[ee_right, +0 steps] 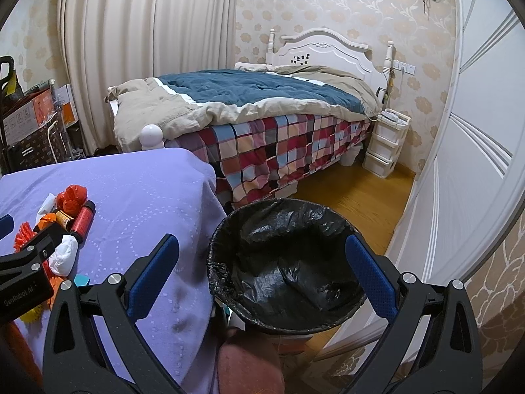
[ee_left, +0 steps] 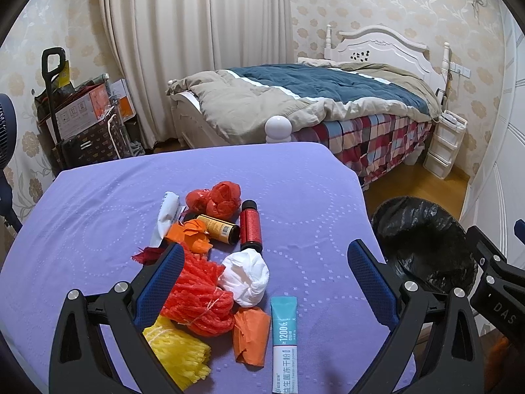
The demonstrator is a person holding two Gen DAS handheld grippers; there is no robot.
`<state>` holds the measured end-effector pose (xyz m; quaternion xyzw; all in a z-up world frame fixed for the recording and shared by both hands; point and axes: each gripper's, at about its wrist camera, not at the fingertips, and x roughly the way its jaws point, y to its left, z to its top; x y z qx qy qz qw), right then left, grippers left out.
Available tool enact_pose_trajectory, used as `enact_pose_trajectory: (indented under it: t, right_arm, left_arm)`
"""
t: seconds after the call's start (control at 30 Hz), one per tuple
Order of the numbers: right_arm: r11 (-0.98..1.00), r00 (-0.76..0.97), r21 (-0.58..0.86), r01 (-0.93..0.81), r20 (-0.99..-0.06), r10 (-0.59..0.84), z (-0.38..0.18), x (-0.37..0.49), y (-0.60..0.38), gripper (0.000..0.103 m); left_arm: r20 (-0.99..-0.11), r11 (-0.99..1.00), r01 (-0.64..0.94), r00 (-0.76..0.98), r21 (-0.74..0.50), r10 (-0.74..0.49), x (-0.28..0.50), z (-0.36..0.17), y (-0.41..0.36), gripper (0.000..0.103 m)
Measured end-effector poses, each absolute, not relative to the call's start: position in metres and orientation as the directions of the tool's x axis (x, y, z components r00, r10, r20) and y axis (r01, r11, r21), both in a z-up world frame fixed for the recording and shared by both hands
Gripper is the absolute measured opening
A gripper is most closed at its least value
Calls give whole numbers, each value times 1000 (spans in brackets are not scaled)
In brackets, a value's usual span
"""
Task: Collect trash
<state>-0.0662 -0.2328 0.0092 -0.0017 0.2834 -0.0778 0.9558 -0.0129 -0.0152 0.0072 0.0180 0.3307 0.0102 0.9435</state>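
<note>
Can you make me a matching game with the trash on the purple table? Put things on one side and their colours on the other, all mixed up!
Things:
1. crumpled tissue
2. foam net by the table's near edge
3. powder packet
4. trash bag

Colours:
A. black
B. teal and white
C. yellow
D. white

Pairs: 1-D, 2-C, 3-B, 4-A
</note>
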Motion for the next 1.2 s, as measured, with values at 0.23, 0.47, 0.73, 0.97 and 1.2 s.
enact_pose_trajectory:
  t: [0.23,0.47,0.73,0.97,1.2]
  right_arm:
    - [988,826,-47,147,-543,-149,9,-66,-234,99]
    - [988,826,-47,148,-544,-149,9,-66,-235,99]
    - [988,826,-47,149,-544,-150,10,-65,-233,99]
    - [988,824,-46,147,-547,-148,9,-65,-234,99]
    - [990,821,-42,133,-555,-134,5,-72,-240,99]
  left_arm:
    - [-624,999,-8,781,41,32,-13,7,-15,97]
    - [-623,999,-8,781,42,32,-13,8,-16,97]
    - [-624,999,-8,780,40,31,-13,8,-15,97]
    - [-626,999,-5,779,36,26,-15,7,-18,97]
    - [-632,999,2,774,37,21,-23,7,-25,97]
